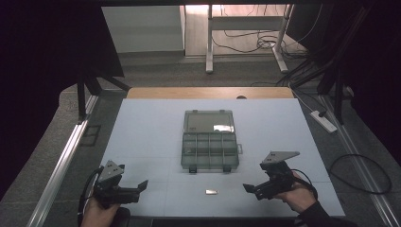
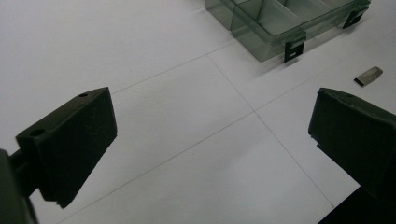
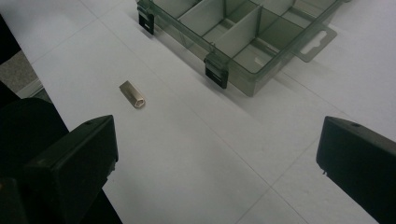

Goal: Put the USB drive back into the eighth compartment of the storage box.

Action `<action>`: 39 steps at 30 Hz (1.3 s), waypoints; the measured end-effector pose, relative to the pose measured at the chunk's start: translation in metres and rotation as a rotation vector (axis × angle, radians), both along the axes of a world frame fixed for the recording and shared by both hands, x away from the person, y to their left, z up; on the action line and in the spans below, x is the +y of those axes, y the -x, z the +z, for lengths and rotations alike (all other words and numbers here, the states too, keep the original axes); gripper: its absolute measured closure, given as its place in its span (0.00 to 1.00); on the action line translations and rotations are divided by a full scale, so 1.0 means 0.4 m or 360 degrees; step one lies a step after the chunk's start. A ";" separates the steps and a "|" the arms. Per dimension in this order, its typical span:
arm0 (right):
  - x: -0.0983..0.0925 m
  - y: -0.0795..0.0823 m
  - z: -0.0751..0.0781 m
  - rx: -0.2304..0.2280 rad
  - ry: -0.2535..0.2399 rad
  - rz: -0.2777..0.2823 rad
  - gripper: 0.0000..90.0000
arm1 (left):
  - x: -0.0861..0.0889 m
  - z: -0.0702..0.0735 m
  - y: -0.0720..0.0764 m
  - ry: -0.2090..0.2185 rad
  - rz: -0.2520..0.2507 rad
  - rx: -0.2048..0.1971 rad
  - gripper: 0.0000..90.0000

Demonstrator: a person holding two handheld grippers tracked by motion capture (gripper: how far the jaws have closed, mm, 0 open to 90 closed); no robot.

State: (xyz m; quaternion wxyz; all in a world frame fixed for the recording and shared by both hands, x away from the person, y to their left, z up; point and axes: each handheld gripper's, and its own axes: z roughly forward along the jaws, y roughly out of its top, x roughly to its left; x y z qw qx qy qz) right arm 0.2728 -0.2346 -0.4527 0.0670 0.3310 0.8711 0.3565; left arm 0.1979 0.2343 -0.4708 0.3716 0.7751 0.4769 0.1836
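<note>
A clear grey compartment box [image 1: 209, 150] lies open in the middle of the white table, its lid [image 1: 208, 122] folded back on the far side. A small silver metal piece [image 1: 211, 192] rests on the table in front of the box. My left gripper [image 1: 142, 185] is held at the near left, open and with nothing between its jaws, pointing right toward the piece [image 2: 368, 76]. My right gripper [image 1: 247, 188] is held at the near right, open and likewise holding nothing, pointing left. The piece [image 3: 132, 94] lies ahead of its left jaw, and the box [image 3: 243, 32] lies beyond.
The white table top [image 1: 142, 137] ends close behind both grippers at the near edge. Beyond the far edge are a wooden strip [image 1: 208, 92], desk legs and tangled cables on the floor. A power strip [image 1: 323, 121] lies off the right side.
</note>
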 end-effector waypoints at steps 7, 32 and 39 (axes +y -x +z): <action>0.022 -0.008 -0.005 0.0010 -0.0001 0.0042 0.00 | 0.000 0.000 0.000 0.0001 -0.0001 -0.0001 0.01; 0.104 -0.025 -0.032 0.0055 0.0022 0.0201 0.00 | -0.001 0.000 0.001 -0.0003 -0.0007 -0.0007 0.01; 0.132 -0.030 -0.037 0.0071 0.0022 0.0223 0.00 | -0.001 0.000 0.002 -0.0005 -0.0009 -0.0008 0.01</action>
